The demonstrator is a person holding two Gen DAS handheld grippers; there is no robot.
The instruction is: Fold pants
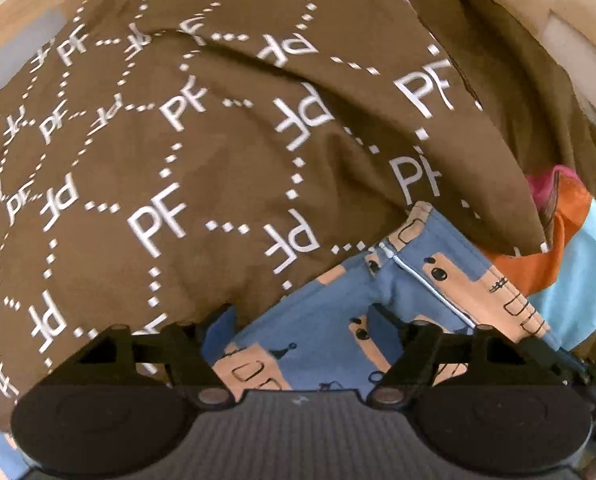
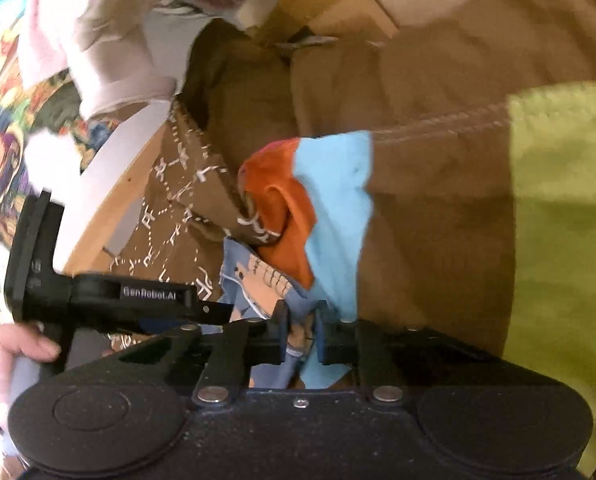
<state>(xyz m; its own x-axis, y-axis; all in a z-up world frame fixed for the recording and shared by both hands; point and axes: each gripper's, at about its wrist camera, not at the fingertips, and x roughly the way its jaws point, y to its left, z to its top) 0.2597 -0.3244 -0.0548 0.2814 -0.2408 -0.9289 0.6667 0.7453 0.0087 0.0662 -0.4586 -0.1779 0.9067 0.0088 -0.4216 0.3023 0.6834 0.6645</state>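
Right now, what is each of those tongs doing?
Left tongs: open over the blue printed pants, gripping nothing.
Right tongs: shut on the blue printed pants.

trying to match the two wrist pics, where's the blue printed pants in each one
Left wrist view: blue printed pants at bottom centre, between the open fingers of the left hand-held gripper.
Right wrist view: pants at lower centre, pinched in the right hand-held gripper.
Shared landmark: orange and light-blue cloth beside the pants.
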